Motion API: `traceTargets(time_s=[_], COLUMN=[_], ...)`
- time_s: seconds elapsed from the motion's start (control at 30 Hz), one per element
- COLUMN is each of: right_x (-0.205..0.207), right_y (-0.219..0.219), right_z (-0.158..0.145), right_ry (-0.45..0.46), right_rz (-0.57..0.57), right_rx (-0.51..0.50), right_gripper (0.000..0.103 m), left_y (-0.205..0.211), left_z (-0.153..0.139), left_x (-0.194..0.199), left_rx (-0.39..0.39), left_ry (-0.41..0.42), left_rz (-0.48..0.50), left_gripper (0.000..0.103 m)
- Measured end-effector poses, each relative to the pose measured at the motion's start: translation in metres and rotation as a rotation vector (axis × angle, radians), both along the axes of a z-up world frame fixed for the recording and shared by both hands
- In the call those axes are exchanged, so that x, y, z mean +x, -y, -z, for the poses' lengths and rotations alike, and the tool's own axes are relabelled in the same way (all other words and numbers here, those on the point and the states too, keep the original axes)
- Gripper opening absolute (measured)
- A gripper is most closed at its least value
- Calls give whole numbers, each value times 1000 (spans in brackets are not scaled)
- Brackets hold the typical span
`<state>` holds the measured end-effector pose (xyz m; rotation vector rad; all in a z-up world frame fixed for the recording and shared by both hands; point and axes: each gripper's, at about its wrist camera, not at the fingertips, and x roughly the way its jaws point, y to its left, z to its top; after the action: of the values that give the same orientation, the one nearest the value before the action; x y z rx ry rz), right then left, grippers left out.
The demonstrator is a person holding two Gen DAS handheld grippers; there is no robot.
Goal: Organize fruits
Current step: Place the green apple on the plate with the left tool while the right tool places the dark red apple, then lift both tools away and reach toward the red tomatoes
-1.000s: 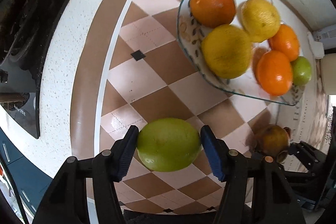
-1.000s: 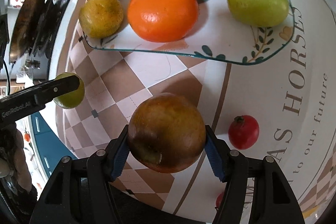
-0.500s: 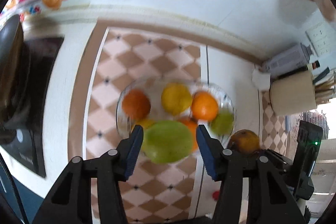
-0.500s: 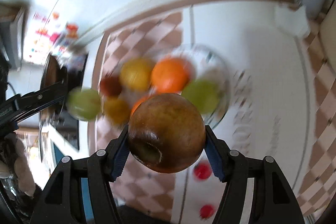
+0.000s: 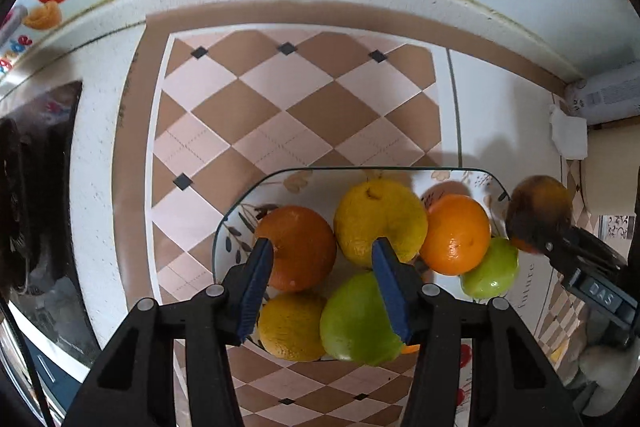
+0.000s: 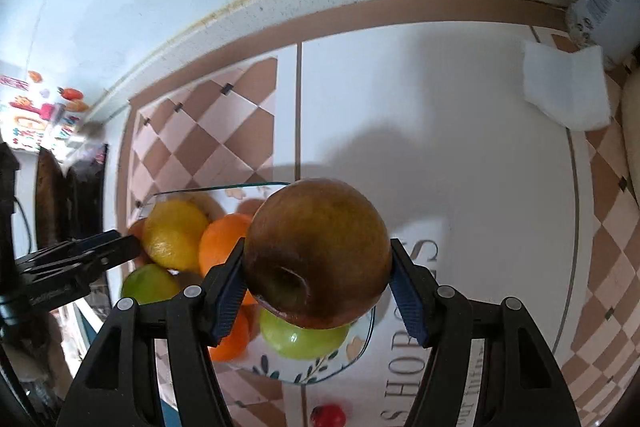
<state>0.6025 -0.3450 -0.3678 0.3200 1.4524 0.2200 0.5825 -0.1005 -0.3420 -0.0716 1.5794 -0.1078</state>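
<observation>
A glass plate (image 5: pixel 240 203) of citrus and green fruit sits on a table (image 5: pixel 96 163) covered by a brown-and-pink checked mat (image 5: pixel 280 107). The left tool (image 5: pixel 322 277) hangs above the plate with its blue-padded fingers spread and nothing between them; a large green fruit (image 5: pixel 354 323) lies on the plate's near edge, below and partly behind the right-hand finger, just beside a yellow-orange citrus (image 5: pixel 290 327). Farther back on the plate lie a dark orange (image 5: pixel 302 247), a yellow citrus (image 5: pixel 380 219) and a bright orange (image 5: pixel 456 233), with a smaller green fruit (image 5: pixel 490 269) touching the bright orange on its right.

The right tool (image 6: pixel 318 267) pinches a brown, bruised apple (image 6: pixel 318 253) squarely between its pads, stem dimple facing the camera. The apple hovers over the plate's right-hand rim, above a green fruit (image 6: pixel 302 339) and beside an orange (image 6: pixel 222 239). From the left wrist view the same apple (image 5: pixel 538 207) shows just outside the plate's far right corner. A small red fruit (image 6: pixel 328 415) lies on the table near the bottom edge of the right wrist view.
</observation>
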Motion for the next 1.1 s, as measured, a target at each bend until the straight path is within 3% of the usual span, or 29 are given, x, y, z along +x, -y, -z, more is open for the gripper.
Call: traceTargets(time_s=[0.23,0.3,0.4,0.43,0.53,0.57,0.83,1.1], right_x=[7,6,3,1,-9,-14,-80,-162], right_y=[-9,-12,-10,-9,-6,-6,-19,-12], right_z=[13,16,17,14,-1,-6,-49,-57], right_ry=[-59,-60,-72,-71,-38,-30,53,56], right_rz=[-32,-30,-10,-1,18,20,42,83], right_rx=[21,11,7,6,-39,-51,-139,-132], right_gripper=[69,79,82,85,92,92,92,92], left_y=[2,4,3,2,1,0,-10,5], left_z=[-9,-9,-11,-13,-21,-24,-56,-64], left_x=[1,1,-2,-3,-9,-11,-56,-132], left_rx=[17,12,5,0,1,5,17,34], left_ry=[22,15,10,12,31,43,133,198], left_rz=[-11,-15,-28,-31,-31,-31,-28,24], left_gripper=[50,50,54,57,84,86,86,86])
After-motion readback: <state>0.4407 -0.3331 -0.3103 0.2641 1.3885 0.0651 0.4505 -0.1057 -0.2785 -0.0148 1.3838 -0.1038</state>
